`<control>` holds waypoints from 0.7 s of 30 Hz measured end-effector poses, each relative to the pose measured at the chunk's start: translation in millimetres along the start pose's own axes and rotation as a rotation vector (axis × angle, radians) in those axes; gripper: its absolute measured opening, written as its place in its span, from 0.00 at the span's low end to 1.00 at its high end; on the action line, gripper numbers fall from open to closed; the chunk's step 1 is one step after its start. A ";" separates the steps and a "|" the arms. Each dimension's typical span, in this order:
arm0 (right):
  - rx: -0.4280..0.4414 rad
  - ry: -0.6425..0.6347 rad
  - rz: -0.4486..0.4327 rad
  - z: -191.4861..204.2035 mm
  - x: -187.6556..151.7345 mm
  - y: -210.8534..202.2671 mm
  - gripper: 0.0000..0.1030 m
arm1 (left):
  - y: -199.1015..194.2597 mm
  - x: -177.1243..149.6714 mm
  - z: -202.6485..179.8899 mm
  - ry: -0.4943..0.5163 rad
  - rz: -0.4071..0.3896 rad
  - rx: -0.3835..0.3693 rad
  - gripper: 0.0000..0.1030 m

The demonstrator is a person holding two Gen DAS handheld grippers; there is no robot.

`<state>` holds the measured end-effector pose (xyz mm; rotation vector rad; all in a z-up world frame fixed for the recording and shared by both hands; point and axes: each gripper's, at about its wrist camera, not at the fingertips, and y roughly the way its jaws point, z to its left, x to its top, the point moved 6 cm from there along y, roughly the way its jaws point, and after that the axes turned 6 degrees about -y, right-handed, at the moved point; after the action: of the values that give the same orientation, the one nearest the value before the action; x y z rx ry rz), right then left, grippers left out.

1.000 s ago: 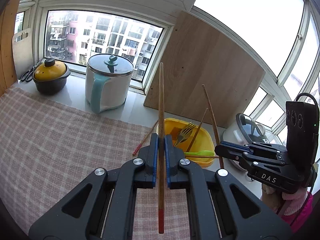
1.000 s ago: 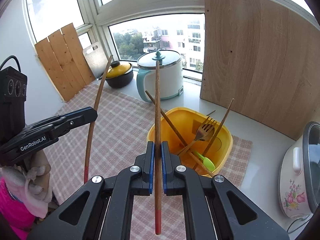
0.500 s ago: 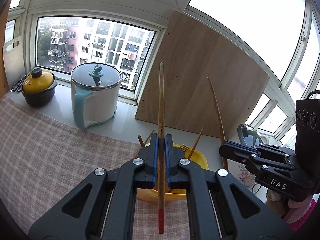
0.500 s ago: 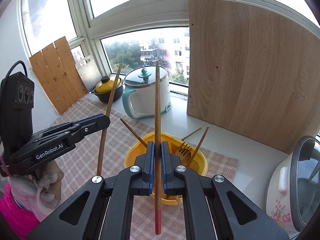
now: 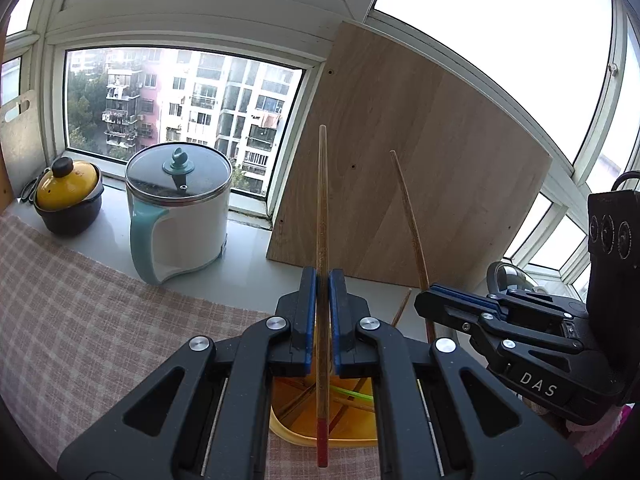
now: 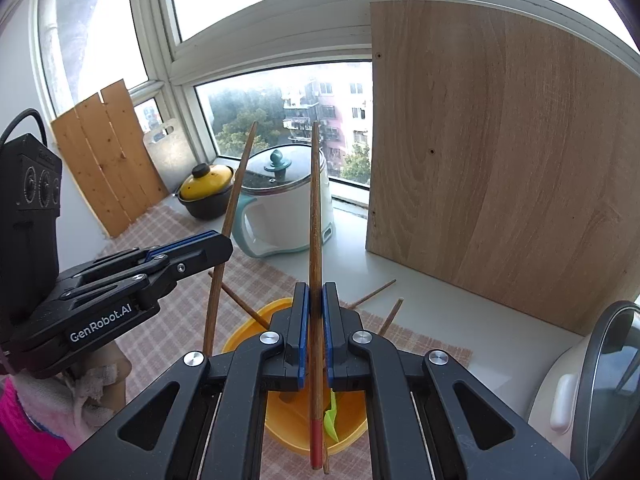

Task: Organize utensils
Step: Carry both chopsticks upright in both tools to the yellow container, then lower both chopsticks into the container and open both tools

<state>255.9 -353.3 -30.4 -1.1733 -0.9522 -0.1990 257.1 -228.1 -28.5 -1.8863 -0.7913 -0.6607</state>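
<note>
Behind the grippers, a white electric pot (image 5: pixel 178 216), a yellow-lidded clay pot (image 5: pixel 68 196) and a leaning wooden board (image 5: pixel 404 184) line the sill. Left gripper (image 5: pixel 322 280) and right gripper (image 6: pixel 315 294) each clamp an upright chopstick (image 5: pixel 322 208) (image 6: pixel 315 208), red end down, above the yellow basin (image 6: pixel 296 416) holding chopsticks and a green utensil (image 6: pixel 331 420).

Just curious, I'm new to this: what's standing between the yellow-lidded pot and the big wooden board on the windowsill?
The white electric pot with its glass lid stands between the yellow-lidded pot and the wooden board, clearest in the left wrist view.
</note>
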 end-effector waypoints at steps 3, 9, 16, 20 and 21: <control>-0.003 -0.006 -0.006 -1.4 0.6 5.7 0.05 | 5.7 3.3 -2.3 0.008 -0.011 0.005 0.04; 0.026 0.025 -0.015 -3.6 1.7 14.9 0.05 | 17.1 3.2 -1.6 0.010 -0.013 0.015 0.04; 0.063 0.045 -0.018 3.6 0.1 27.7 0.05 | 25.0 -0.4 0.5 0.008 -0.011 0.019 0.04; 0.066 0.063 -0.016 3.0 -1.4 33.6 0.05 | 25.3 -1.2 2.0 0.009 -0.014 0.022 0.04; 0.066 0.064 -0.016 2.9 -1.7 34.6 0.05 | 25.6 -1.2 2.6 0.008 -0.014 0.021 0.04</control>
<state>273.7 -337.0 -55.3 -1.0935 -0.9056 -0.2151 275.9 -234.7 -44.8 -1.8600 -0.8038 -0.6654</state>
